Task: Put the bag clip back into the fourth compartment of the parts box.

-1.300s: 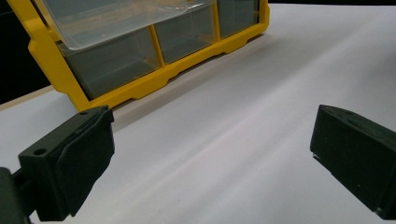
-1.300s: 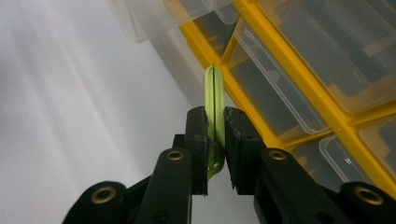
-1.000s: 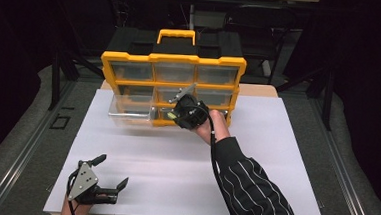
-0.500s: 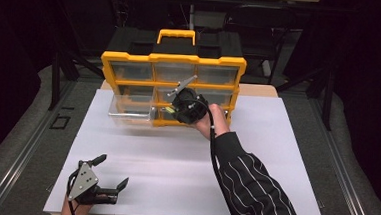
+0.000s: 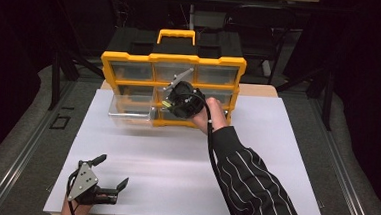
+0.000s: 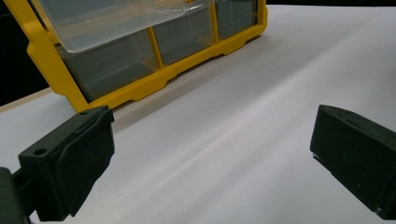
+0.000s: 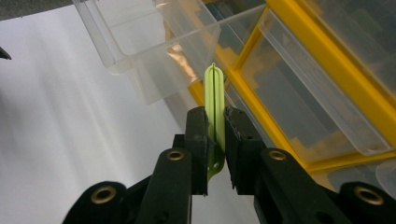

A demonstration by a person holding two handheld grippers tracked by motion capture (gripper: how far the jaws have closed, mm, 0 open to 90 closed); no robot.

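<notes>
A yellow organizer [image 5: 174, 61] with clear drawers stands at the back of the white table [image 5: 255, 161]. One clear drawer [image 5: 128, 108] is pulled out at its left. My right gripper [image 5: 167, 102] hovers in front of the middle drawers, shut on a thin light-green flat piece [image 7: 214, 88] that sticks up between the pads; the right gripper [image 7: 215, 116] points toward the pulled-out drawer [image 7: 149, 51] and the organizer [image 7: 322, 84]. My left gripper [image 5: 109, 175] rests at the near left, jaws wide open, nothing between them. The left gripper [image 6: 210, 158] faces the organizer [image 6: 140, 88].
A dark frame and black curtains surround the table. A striped sleeve [image 5: 253, 191] reaches in from the bottom right. Bare white surface lies between the left gripper and the organizer and across the table's right side.
The right gripper has risen a little in front of the organizer, still holding the green piece. The left gripper has stayed where it was.
</notes>
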